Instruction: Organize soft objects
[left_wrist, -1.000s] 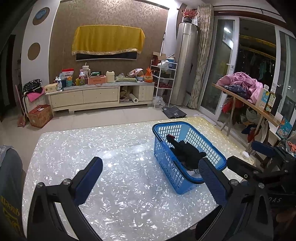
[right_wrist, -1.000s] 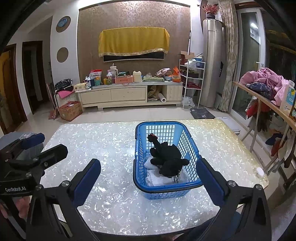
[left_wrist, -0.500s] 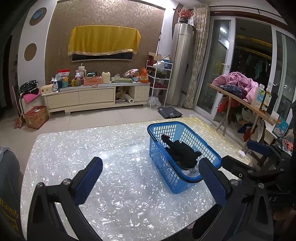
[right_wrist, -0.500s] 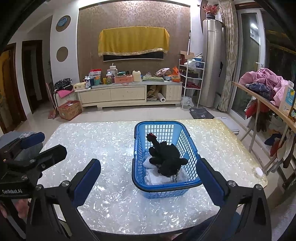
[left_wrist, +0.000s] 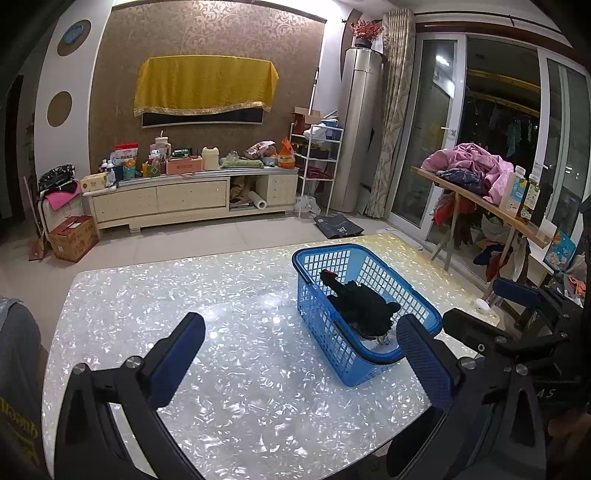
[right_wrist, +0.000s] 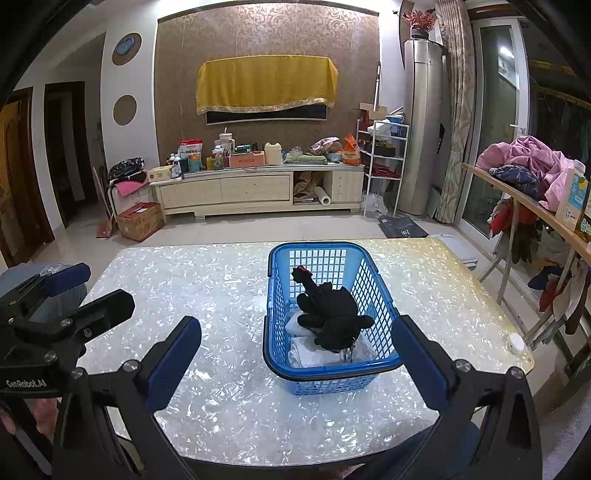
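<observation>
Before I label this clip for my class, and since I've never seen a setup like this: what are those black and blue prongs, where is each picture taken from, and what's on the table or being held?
There is no robot here. A person holds a two-finger gripper in each hand, and each gripper carries a fisheye camera looking forward along its fingers. One picture is from the left gripper, the other from the right gripper; the blue-padded prongs at the bottom are each gripper's own fingers. Both are open and hold nothing. On the pearly white table stands a blue plastic basket holding a black plush toy on top of white cloth. A small white round object sits near the table's right edge.
</observation>
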